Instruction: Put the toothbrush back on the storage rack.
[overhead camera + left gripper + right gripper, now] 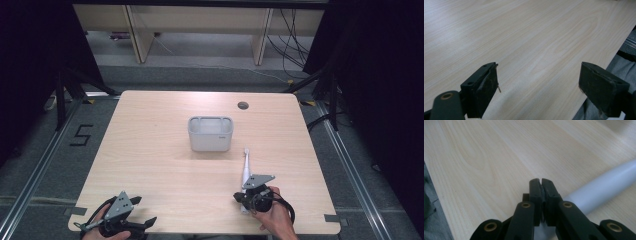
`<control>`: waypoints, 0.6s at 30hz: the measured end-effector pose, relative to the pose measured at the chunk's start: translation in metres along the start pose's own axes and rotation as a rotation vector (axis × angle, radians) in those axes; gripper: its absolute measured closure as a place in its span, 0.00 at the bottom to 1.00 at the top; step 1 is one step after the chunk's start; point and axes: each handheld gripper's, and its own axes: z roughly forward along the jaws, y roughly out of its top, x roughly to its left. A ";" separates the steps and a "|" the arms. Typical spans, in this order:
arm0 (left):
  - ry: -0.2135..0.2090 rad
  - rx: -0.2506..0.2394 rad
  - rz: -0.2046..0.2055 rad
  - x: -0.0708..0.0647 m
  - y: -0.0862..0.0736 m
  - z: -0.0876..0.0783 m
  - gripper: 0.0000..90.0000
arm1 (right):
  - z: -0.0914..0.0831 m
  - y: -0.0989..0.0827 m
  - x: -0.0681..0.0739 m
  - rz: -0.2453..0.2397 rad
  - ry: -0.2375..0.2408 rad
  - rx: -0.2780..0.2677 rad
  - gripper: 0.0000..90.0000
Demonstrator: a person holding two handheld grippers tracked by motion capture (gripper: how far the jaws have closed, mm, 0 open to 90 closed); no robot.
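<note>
Two jaws of my right gripper [541, 181] are pressed together at the lower middle of its own view, and the white handle of an electric toothbrush [604, 186] runs out from beside and under them toward the right edge. I cannot tell from that view whether they pinch the handle's end or merely lie against it. In the high view the right gripper [245, 199] sits at the lower right of the table, over the butt of the toothbrush [246, 167], whose brush head points up the frame toward the grey plastic bin [210, 134] at the table's middle.

My left gripper [539, 77] has its jaws spread wide over bare wood, nothing between them; in the high view the left gripper [142, 223] rests at the lower left corner of the wooden table [150, 150].

I judge the step in hand to be the pick-up of the toothbrush, with the bin as its likely home. Next move, as I see it: confirm a firm hold on the handle, lift it clear, carry it up the frame and lower it into a compartment.

Writing: a "5" [80, 135] is marked on the floor at the left; a small mark on the bin's front is too small to read.
</note>
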 end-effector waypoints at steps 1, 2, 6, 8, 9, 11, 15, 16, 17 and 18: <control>0.000 0.000 0.001 0.000 0.000 0.000 0.17 | 0.000 0.000 -0.001 -0.007 0.003 -0.002 0.97; -0.001 0.001 0.002 0.000 0.000 0.000 0.17 | -0.002 -0.001 -0.002 -0.003 0.010 0.017 0.97; 0.003 0.002 0.006 0.000 0.000 0.000 0.17 | -0.004 -0.004 -0.004 -0.007 0.013 0.012 0.97; 0.001 -0.004 0.007 0.000 0.000 0.001 0.17 | -0.005 -0.005 -0.004 0.008 0.003 0.006 0.97; 0.002 -0.005 0.005 0.000 0.000 0.001 0.17 | -0.007 -0.006 -0.003 0.022 -0.002 0.009 0.97; 0.002 -0.005 0.005 0.000 0.000 0.001 0.17 | -0.008 -0.007 -0.006 0.001 0.012 0.018 0.97; 0.001 -0.003 0.005 0.000 0.000 0.001 0.17 | -0.011 -0.010 -0.006 0.012 0.004 0.011 0.97; 0.002 -0.002 0.005 0.000 0.000 0.001 0.17 | -0.013 -0.011 -0.008 0.005 0.015 0.022 0.97; 0.004 0.003 0.003 0.000 0.000 0.000 0.17 | -0.013 -0.012 -0.008 0.008 0.008 0.010 0.97; 0.001 -0.002 0.004 0.000 -0.001 0.001 0.17 | -0.015 -0.012 -0.009 0.018 0.017 0.026 0.97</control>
